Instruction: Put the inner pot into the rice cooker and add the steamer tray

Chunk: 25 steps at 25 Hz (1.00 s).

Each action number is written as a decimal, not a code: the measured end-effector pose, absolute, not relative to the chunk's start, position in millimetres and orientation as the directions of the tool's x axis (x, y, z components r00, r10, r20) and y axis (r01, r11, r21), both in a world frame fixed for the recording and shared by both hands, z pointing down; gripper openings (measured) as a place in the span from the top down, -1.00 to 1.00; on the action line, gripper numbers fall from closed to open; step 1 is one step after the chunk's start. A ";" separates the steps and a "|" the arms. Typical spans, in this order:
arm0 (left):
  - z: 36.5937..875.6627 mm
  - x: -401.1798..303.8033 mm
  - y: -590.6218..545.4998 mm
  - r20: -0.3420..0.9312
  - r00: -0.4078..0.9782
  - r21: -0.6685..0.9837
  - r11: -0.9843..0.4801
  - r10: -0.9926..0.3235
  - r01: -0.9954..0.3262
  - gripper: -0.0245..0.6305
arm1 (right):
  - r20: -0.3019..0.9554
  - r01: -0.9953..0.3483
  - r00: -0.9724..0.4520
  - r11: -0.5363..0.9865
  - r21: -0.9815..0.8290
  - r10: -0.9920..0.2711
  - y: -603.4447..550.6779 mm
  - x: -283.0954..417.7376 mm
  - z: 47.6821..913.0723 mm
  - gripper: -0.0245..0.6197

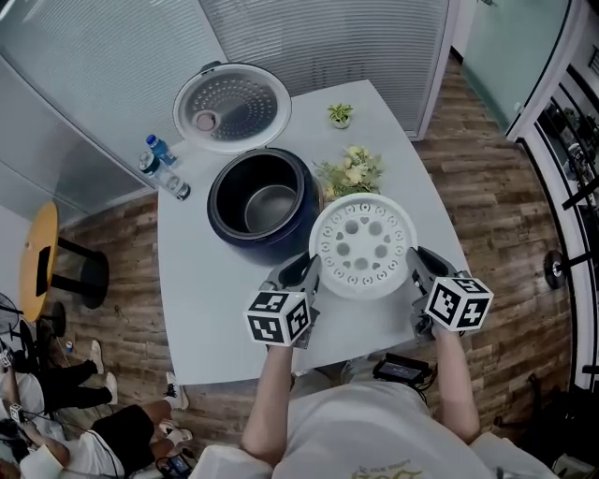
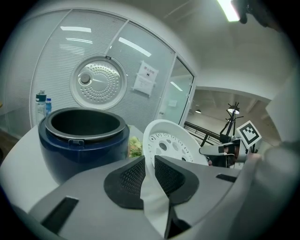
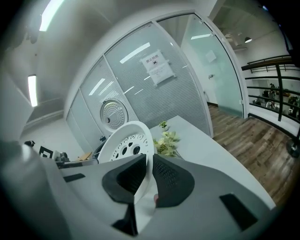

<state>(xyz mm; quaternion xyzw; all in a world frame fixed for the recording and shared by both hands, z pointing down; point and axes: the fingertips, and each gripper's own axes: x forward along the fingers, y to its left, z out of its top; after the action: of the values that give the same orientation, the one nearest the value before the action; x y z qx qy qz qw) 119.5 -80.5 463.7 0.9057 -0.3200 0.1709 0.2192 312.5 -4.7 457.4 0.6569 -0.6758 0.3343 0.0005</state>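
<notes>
While left tongs (image 2: 149, 169), right tongs (image 3: 149, 177) clamp steamer tray (image 1: 363, 245) rim, tray seemingly clears cooker (image 1: 267, 248) edge.

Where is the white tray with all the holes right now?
In the head view the steamer tray is mid-picture, gripped at its rim by the left tool and the right tool, just right of the open rice cooker.

An office is suggested by ribbed glass partitions (image 1: 112, 56), a notice (image 2: 146, 77) taped to one pane, a white table (image 1: 206, 309), wood-plank flooring (image 1: 487, 187) and ceiling strip lights (image 2: 228, 10)
</notes>
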 end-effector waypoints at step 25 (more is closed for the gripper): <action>390.5 67.4 -101.9 0.318 0.690 0.258 -0.641 -0.650 -0.723 0.73 | 0.274 -0.889 -0.227 0.084 -0.449 -0.935 -49.0 270.2 378.1 0.77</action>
<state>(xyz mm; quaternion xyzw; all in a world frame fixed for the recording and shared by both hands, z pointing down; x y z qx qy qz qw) 67.4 -101.9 390.5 0.9004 -0.3814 0.0983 0.1848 270.2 -49.0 378.1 0.6204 -0.7350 0.2704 -0.0417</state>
